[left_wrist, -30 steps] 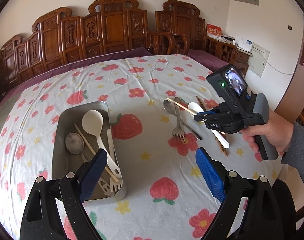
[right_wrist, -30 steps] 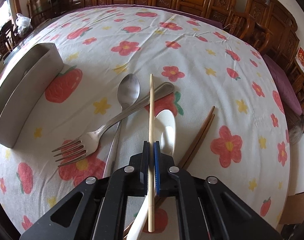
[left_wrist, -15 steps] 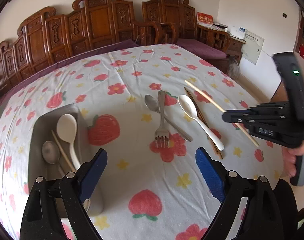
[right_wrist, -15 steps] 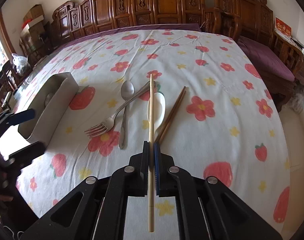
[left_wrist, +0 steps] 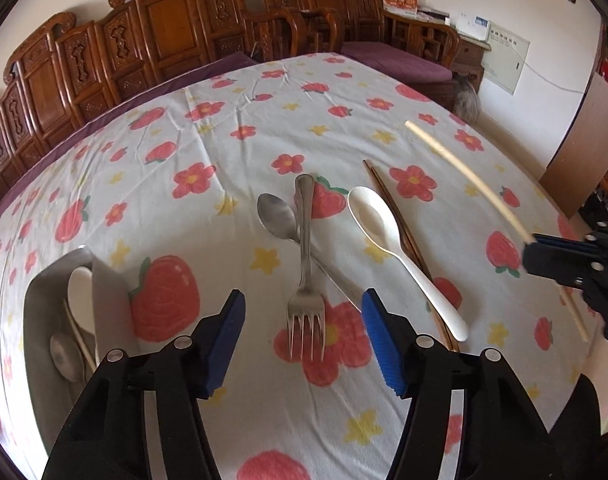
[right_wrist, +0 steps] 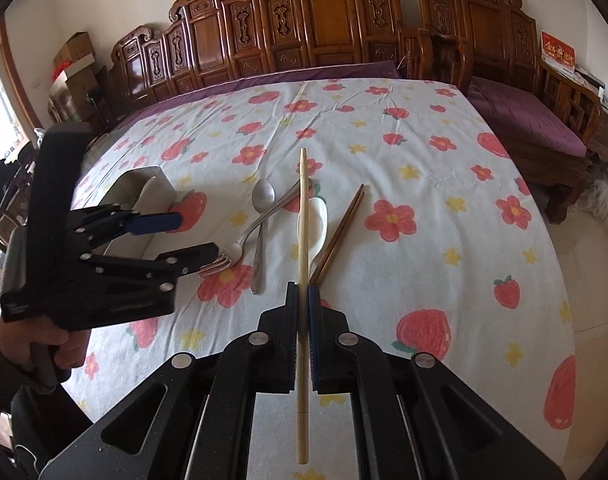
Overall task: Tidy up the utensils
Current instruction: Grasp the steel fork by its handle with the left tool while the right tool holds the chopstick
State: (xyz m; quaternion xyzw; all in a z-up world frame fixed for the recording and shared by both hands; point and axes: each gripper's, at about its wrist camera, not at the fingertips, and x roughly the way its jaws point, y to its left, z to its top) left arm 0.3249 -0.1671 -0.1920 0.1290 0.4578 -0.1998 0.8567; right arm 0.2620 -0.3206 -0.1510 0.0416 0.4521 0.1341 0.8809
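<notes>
Gripping a pale wooden chopstick [right_wrist: 302,240] between closed pads, the right tool [right_wrist: 302,312] holds it lifted above the tabletop [right_wrist: 443,168], clear of the floral cloth. The chopstick runs straight along the tool's axis, with its tail projecting back behind the pads.

The left tool [left_wrist: 304,344] stands wide, holding nothing. Its blue pads [left_wrist: 383,344] sit on either side of the tine end of a metal fork [left_wrist: 305,280], above it; contact cannot be confirmed.

Loose utensils lie in a group near the middle of the tabletop:
- The metal fork lies across the handle of a metal spoon [left_wrist: 278,218].
- A white ladle-style spoon [left_wrist: 387,244] lies just beside them.
- A pair of dark brown chopsticks [left_wrist: 395,220] lies along the white spoon's far side, partly under its handle.

A metal tray [left_wrist: 108,300] rests toward the left edge of the tabletop. It holds a white spoon [left_wrist: 80,296], a pale chopstick [left_wrist: 78,332] and a metal spoon bowl [left_wrist: 64,356].

Carved wooden chairs [right_wrist: 323,20] line the far edge.
</notes>
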